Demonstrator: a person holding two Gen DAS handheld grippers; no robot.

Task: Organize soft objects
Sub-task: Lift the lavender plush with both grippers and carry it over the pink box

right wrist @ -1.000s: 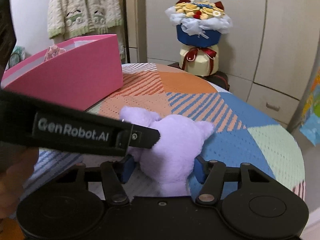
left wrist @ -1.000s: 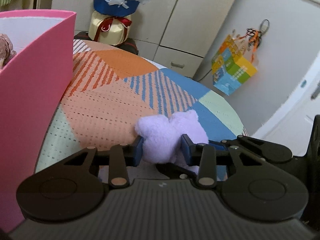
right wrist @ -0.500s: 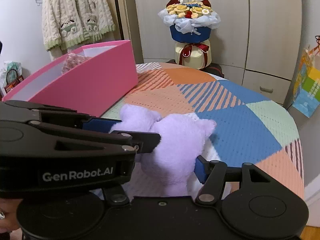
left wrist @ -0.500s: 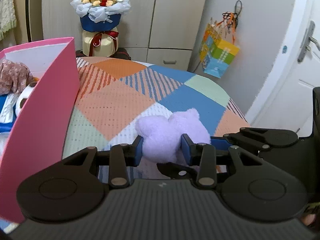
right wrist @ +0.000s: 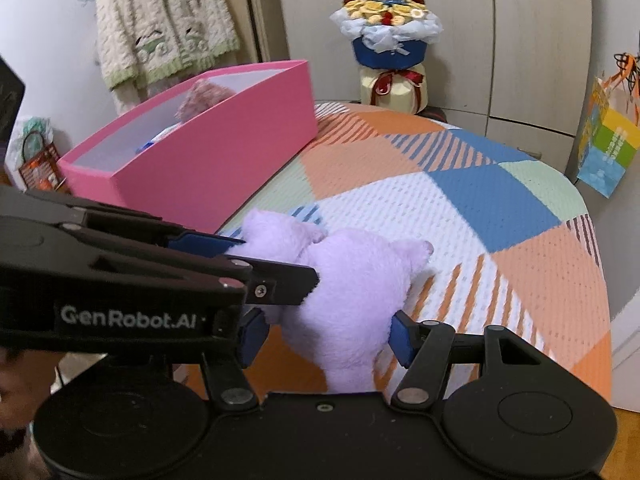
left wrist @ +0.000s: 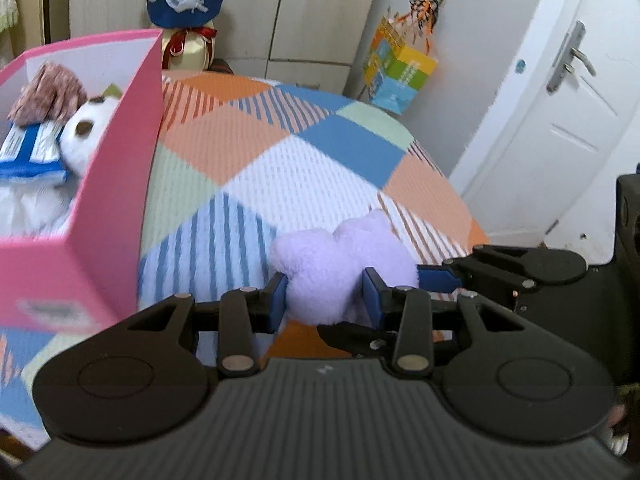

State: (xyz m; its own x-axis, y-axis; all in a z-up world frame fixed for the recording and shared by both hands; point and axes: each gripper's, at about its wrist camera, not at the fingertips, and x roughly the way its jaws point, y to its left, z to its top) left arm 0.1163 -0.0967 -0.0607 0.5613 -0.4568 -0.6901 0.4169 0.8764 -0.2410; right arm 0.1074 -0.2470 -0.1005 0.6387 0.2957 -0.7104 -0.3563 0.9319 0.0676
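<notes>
Now my left gripper (left wrist: 326,295) and right gripper (right wrist: 323,330) both clamp fluffy lilac plush toy (right wrist: 352,280), lifted off patchwork tablecloth (right wrist: 460,200), nearer open pink cardboard box (left wrist: 116,184) than second ago. Right jaws easing slightly wider. Judgement: drop-in next.

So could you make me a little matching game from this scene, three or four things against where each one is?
Things:
1. fluffy lilac plush toy
2. white plush animal with brown patches
3. flower bouquet in blue wrapping
4. colourful paper gift bag

Places:
A. hanging on the wall near the white door
B. inside the tall pink cardboard box
C. behind the far edge of the patchwork-covered table
D. gripped between both handheld tools, left tool and right tool

Pairs: 1-D, 2-B, 3-C, 4-A
</notes>
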